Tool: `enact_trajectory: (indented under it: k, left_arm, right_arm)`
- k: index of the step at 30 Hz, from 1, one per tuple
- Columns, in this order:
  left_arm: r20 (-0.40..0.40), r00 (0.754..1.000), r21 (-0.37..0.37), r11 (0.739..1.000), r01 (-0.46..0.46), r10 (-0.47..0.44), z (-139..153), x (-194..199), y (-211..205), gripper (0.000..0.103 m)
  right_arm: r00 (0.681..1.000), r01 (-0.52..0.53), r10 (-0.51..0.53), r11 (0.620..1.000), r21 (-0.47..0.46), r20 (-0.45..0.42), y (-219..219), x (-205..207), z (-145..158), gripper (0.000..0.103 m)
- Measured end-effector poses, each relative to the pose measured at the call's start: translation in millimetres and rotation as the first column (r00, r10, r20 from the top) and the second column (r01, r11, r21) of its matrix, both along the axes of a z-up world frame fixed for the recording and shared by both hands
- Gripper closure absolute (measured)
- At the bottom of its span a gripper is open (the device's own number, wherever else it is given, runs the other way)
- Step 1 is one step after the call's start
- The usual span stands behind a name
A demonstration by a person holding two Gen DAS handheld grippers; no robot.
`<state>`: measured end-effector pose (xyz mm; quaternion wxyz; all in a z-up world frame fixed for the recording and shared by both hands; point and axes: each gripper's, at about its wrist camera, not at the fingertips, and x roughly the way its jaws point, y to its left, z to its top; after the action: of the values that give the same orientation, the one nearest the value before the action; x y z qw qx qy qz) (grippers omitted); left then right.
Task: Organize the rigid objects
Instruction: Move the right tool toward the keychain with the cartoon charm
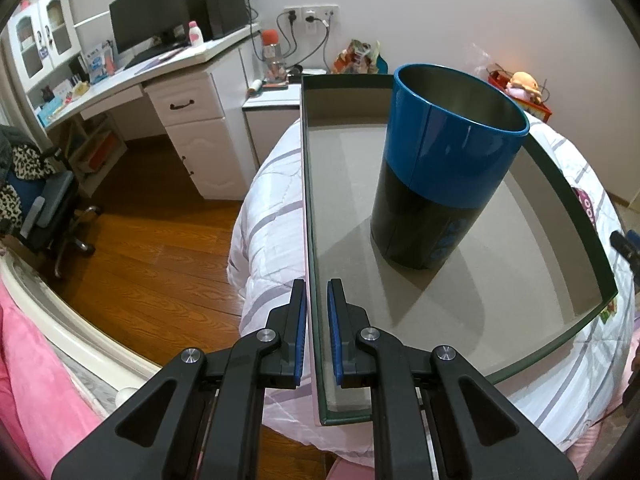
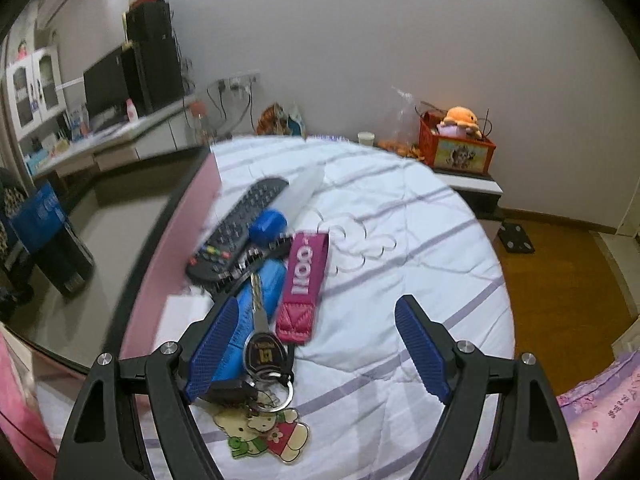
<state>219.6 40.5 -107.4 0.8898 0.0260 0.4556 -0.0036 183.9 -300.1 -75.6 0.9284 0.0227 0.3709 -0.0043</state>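
My left gripper (image 1: 316,285) is shut on the left wall of a shallow grey box (image 1: 460,320) with dark green edges, which rests on the bed. A tall tin (image 1: 436,176), blue on top and black below, stands open in the box. My right gripper (image 2: 318,304) hangs open over a heap on the quilt: a black remote (image 2: 236,228), a pink strap (image 2: 304,280), a blue case (image 2: 274,284) and a key (image 2: 260,322) with a cartoon charm (image 2: 268,432). The key lies by the left finger, untouched. The box (image 2: 120,200) and tin (image 2: 52,240) lie left of the heap.
A white desk (image 1: 168,76) with a monitor (image 1: 148,24) and an office chair (image 1: 44,208) stand over wooden floor left of the bed. A red toy crate (image 2: 456,148) with a plush sits on a bedside shelf. The striped quilt (image 2: 420,240) stretches right of the heap.
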Motion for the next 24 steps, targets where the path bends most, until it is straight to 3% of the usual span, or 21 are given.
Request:
enact_trajectory:
  k: [15,24]
  left_arm:
    - [-0.006,1.0,0.018,1.0,0.002,-0.002,0.1,0.6,-1.7,0.093]
    - [-0.01,1.0,0.023,1.0,0.009,-0.009,-0.6,2.2,-6.0,0.092]
  right_arm:
    - [0.995,-0.095,0.096,0.995,0.036,-0.033,15.0,-33.5,-10.8,0.021]
    - [0.995,-0.086,0.089,0.993,0.079,-0.037,20.9,-23.0,-18.5,0.02]
